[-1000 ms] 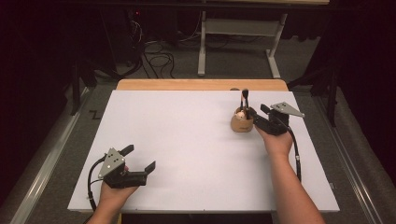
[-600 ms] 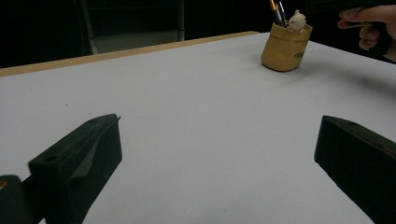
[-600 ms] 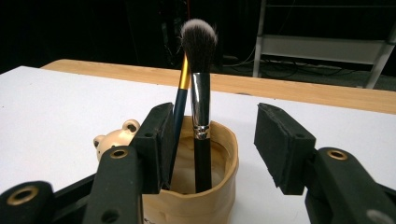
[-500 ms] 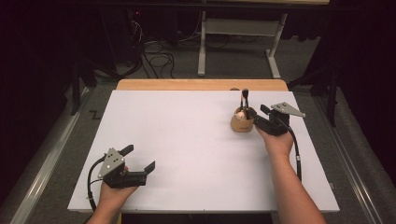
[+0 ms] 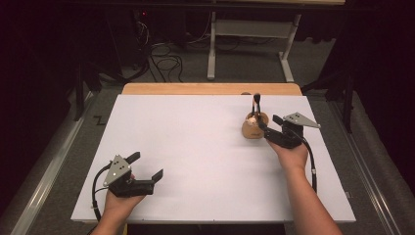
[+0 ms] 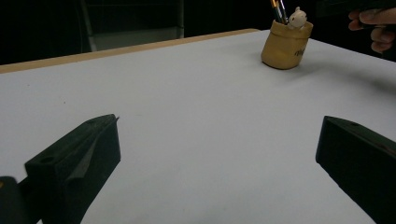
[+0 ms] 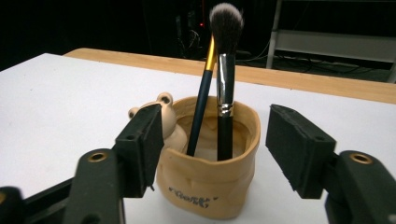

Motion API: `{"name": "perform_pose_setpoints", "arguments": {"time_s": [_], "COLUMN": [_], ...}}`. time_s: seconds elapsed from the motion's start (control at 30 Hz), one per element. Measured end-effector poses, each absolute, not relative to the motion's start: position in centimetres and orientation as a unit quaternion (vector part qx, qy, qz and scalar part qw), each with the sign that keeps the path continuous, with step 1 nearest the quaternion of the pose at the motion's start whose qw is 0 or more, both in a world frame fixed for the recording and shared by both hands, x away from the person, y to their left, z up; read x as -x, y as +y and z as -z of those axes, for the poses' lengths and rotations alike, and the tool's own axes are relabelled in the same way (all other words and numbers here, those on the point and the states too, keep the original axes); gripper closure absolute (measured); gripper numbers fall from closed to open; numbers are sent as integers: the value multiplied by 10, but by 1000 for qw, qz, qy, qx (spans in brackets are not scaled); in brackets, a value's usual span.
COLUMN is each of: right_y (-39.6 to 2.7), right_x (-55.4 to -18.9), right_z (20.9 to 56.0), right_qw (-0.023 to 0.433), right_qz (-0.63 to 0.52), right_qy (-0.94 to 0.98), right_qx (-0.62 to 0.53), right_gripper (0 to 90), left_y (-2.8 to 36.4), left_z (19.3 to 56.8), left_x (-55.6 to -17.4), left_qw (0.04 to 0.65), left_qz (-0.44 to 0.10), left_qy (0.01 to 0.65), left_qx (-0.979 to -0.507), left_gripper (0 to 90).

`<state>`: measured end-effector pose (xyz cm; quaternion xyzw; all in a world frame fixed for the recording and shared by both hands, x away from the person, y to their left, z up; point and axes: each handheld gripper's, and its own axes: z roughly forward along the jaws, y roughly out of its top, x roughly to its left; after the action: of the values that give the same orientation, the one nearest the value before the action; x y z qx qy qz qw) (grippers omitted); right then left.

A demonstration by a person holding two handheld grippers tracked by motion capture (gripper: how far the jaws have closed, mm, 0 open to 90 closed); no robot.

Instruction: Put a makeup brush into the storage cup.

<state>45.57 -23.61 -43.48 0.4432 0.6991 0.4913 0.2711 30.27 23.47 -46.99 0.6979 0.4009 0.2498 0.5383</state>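
Note:
A tan pouch-shaped cup (image 5: 254, 129) with a small bear figure (image 7: 161, 112) on its rim stands at the far right of the white table (image 5: 195, 147). It holds two makeup brushes (image 7: 225, 18), both upright. My right gripper (image 5: 269, 125) reaches the cup from the right. Its jaws have just been opening and stand either side of the cup (image 7: 210, 182); the right pad is clearly off it. My left gripper (image 5: 147, 165) rests low at the front left, open, with nothing between its jaws. From there the cup (image 6: 285, 44) is far off.
A wooden strip (image 5: 210, 89) runs along the table's far edge. Behind it are a white metal stand (image 5: 249, 29) and loose cables (image 5: 164, 54) on the floor. The right hand's fingers (image 6: 373, 28) hover beside the cup.
The right gripper's jaws have spread a little around the cup, which stays put. The left hand and its gripper have not moved.

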Motion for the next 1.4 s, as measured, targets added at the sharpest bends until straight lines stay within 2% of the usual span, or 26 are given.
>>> {"name": "perform_pose_setpoints", "arguments": {"time_s": [0.53, 0.67, 1.4], "right_y": [-231, -234, -265], "right_x": [-428, -418, -340], "right_z": [432, 430, 437], "right_qw": [246, 245, 262], "right_qz": [-511, -517, -532], "right_qy": [714, 713, 718], "right_qx": [-411, -405, -364], "right_gripper": [98, 3, 2], "left_y": [237, 239, 230], "left_z": [471, 471, 472], "left_x": [-304, -304, -300], "left_qw": [531, 533, 532], "left_qz": [-248, -248, -239], "left_qy": [408, 409, 413], "left_qx": [-700, -698, -699], "left_gripper": [1, 1, 2]}}
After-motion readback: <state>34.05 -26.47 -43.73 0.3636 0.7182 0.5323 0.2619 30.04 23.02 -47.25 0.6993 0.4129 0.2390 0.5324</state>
